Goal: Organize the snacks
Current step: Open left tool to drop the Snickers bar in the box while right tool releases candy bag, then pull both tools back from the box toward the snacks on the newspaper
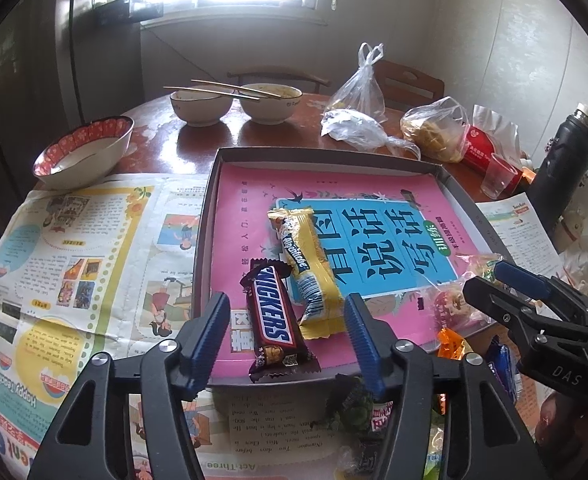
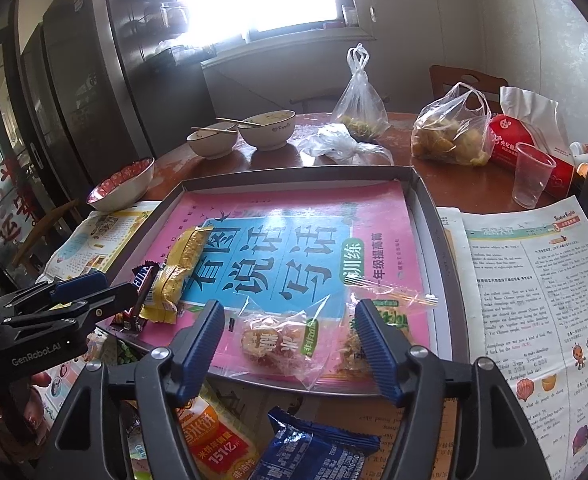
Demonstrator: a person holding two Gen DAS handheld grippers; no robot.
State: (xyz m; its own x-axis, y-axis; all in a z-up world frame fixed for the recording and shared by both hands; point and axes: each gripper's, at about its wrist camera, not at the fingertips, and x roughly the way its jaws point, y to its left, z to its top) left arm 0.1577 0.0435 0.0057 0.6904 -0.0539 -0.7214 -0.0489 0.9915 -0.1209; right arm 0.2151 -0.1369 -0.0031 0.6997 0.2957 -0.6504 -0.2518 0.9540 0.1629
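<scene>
- The left gripper (image 1: 288,330) is hovering released over the tray's near edge, its blue jaws standing apart and pressing on nothing.
- A Snickers bar (image 1: 275,318) is lying between those jaws, just inside the left one and clear of it; a yellow snack bar (image 1: 308,270) is lying touching it, nearer the right jaw, with a gap left.
- The right gripper (image 2: 290,340) is likewise hanging released, jaws spread wide.
- A clear-wrapped snack (image 2: 276,340) is resting between its jaws, touching neither; a second clear packet (image 2: 378,320) is sitting partly behind the right jaw.
- All four are lying inside the grey tray (image 2: 426,216), on its pink book (image 2: 382,216).
- Nearer the camera, outside the tray, a blue packet (image 2: 314,452) and an orange packet (image 2: 218,436) are waiting on newspaper (image 2: 534,280).
- Farther off, bowls (image 1: 200,106) with chopsticks and plastic bags (image 2: 450,132) are standing on the table.
</scene>
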